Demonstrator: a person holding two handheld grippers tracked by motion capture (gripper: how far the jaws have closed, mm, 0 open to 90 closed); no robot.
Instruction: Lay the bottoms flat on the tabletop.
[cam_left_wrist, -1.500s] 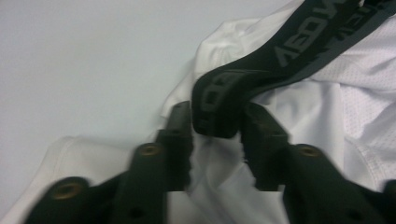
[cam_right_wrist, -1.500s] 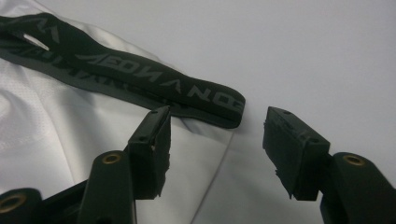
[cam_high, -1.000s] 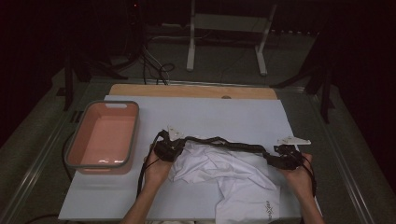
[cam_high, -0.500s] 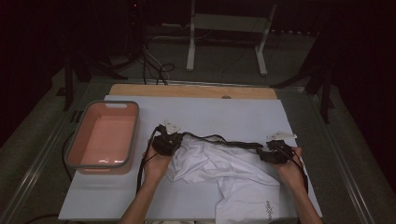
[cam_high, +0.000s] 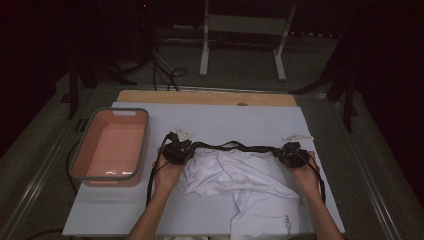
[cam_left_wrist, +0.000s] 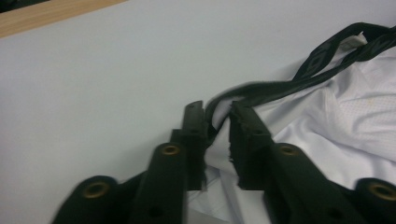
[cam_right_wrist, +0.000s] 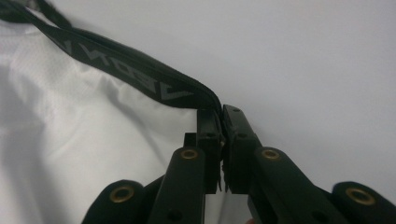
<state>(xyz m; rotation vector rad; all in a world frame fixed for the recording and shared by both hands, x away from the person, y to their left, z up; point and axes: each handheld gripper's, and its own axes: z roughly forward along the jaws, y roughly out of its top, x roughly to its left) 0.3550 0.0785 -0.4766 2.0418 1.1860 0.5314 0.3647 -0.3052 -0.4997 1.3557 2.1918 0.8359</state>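
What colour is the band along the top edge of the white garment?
Black, with grey lettering woven in; the band shows best in the right gripper view.

Left gripper (cam_left_wrist: 215, 114): two matte black jaws; blocky, square-ended fingertips (cam_left_wrist: 247, 135) with chipped inner edges; behind each fingertip a rounded link arm with a brass-ringed hole.
Right gripper (cam_right_wrist: 220, 116): same black build, brass eyelets behind the fingers, small screw holes near the tips.
High view: grey three-cornered plates on top, black cables trailing back. Forearms unsleeved.
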